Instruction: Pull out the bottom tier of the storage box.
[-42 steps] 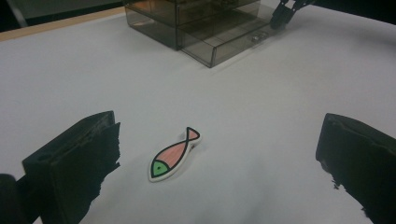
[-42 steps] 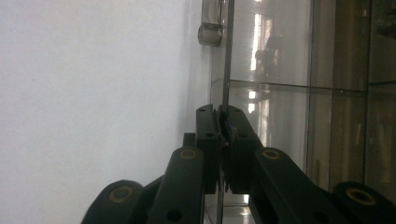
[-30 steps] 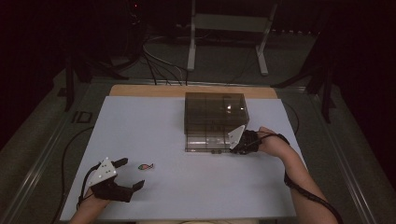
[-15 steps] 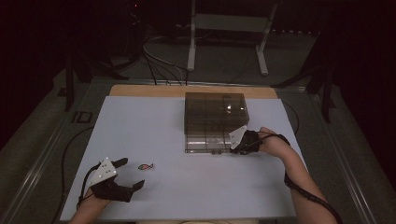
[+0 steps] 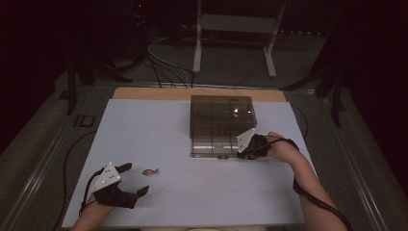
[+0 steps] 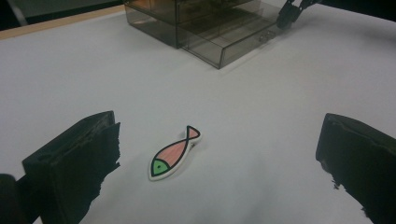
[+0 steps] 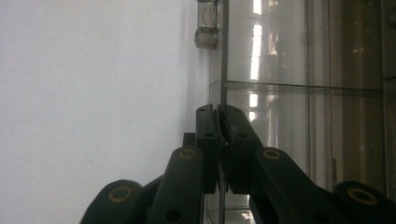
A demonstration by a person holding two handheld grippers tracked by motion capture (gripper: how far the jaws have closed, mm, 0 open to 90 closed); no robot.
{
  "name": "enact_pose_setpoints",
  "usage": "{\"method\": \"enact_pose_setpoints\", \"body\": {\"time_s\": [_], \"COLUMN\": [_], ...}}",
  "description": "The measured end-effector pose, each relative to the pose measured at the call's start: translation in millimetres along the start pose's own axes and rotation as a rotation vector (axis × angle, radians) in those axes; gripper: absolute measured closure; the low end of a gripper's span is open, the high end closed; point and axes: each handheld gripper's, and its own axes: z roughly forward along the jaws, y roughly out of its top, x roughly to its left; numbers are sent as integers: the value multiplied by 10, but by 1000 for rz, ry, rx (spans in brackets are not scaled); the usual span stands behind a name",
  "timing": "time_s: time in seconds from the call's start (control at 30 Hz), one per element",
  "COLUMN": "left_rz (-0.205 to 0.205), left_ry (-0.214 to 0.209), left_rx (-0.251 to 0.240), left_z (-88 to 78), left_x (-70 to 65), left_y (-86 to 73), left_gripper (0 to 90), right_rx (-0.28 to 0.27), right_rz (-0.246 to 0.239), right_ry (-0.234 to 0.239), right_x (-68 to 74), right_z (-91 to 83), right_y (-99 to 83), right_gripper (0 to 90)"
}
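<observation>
A person works two hand-held tools at a white-covered desk [image 5: 192,192] in a dark room, a smoky clear drawer box [image 5: 221,113] standing at the desk's far middle. Well to the left of the box and nearer the person, the left tool [image 5: 135,179] rests on the desk with its jaws spread wide and nothing between the pads. Just beside it, on the box's side, lies a small fish-shaped clip [image 5: 150,171]. The high view gives that clip as a mere speck; the left gripper view shows the clip [image 6: 174,154] plainly, pink-striped with a green head and black outline, lying flat on the white surface between the two open jaws and touching neither. At the box's near right corner the right tool [image 5: 240,155] meets the pulled-out bottom drawer [image 5: 211,148]. The right gripper view adds what the high view cannot: the jaws are pressed together on the thin clear front wall of the drawer [image 7: 223,70], with a small clear knob [image 7: 207,28] farther along that wall. Whether the box's compartments hold anything cannot be told through the tinted walls. Beyond the desk's wooden far edge, cables and a pale metal stand [image 5: 235,29] sit on the floor.
</observation>
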Motion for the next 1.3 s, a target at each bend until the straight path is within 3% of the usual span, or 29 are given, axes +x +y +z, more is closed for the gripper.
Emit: {"method": "enact_pose_setpoints", "body": {"time_s": [0.17, 0.2, 0.33, 0.57, 0.73, 1.03, 1.23, 1.3], "left_rz": [1, 1, 1, 3, 3, 0, 3, 0], "left_ry": [0, 1, 0, 0, -1, -2, -1, -1], "left_rx": [-2, -2, -1, 0, -1, -4, -1, -3], "left_z": [-4, -4, -2, 0, 0, -4, -3, -3], "left_x": [1, 1, -1, -1, -5, -2, -4, -4], "left_y": [0, 0, 1, 1, 3, 2, 2, 2], "left_gripper": [0, 0, 0, 0, 0, 0, 0, 0], "right_rx": [0, -2, -56, -153, -204, -288, -316, -301], "right_rz": [-2, 6, 87, 193, 311, 381, 465, 510], "right_ry": [0, -2, -31, -62, -90, -124, -159, -185], "right_x": [1, -2, -20, -41, -79, -29, 4, 3], "right_z": [0, 0, -48, -112, -115, -164, -211, -219], "right_y": [-2, -1, -14, -26, -26, -41, -109, -135], "right_gripper": [854, 820, 611, 406, 213, 158, 157, 162]}}
